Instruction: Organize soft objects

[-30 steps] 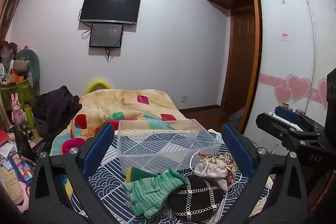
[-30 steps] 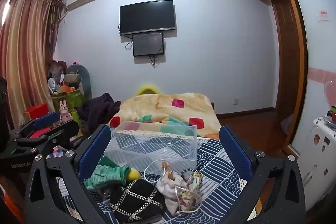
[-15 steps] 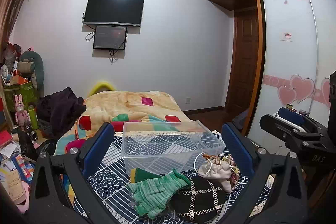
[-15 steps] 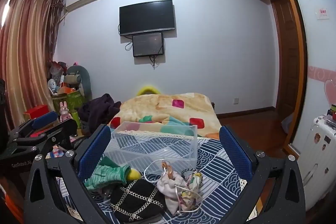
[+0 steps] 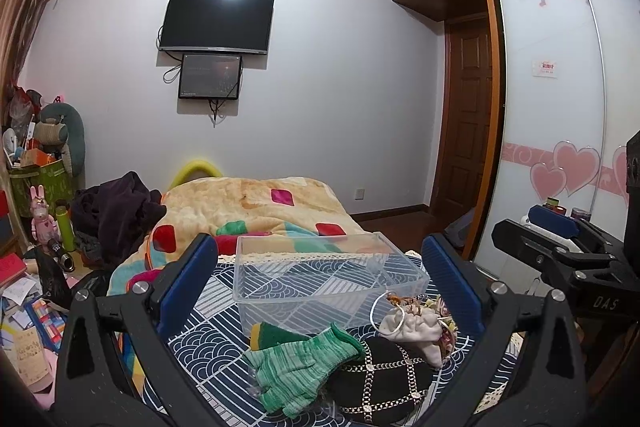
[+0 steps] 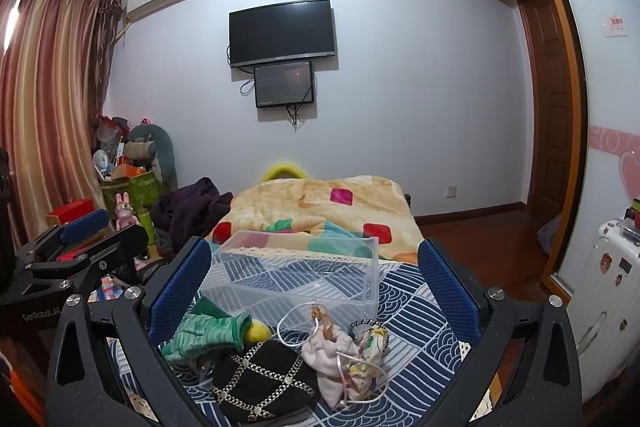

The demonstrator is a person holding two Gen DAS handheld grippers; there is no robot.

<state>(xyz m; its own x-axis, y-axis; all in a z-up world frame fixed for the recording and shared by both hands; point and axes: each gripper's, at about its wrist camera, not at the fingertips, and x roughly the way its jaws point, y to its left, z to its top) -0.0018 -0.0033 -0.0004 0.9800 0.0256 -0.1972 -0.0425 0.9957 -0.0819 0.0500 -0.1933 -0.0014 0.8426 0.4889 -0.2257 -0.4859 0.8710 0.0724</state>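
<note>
A clear plastic bin stands empty on a blue patterned cloth. In front of it lie a green knit glove, a black hat with a chain pattern, a pale pink drawstring pouch and a floral pouch. My left gripper is open and empty, held above these things. My right gripper is open and empty too, above the same pile. Each gripper shows at the edge of the other's view.
Behind the bin lies a bed with an orange patterned blanket and dark clothes. Clutter and toys stand at the left. A wardrobe with heart decals and a white suitcase are at the right.
Both grippers stay open. The left wrist view has tilted up a little, so the bin and soft things sit slightly lower and nearer. The right view is nearly unchanged.
</note>
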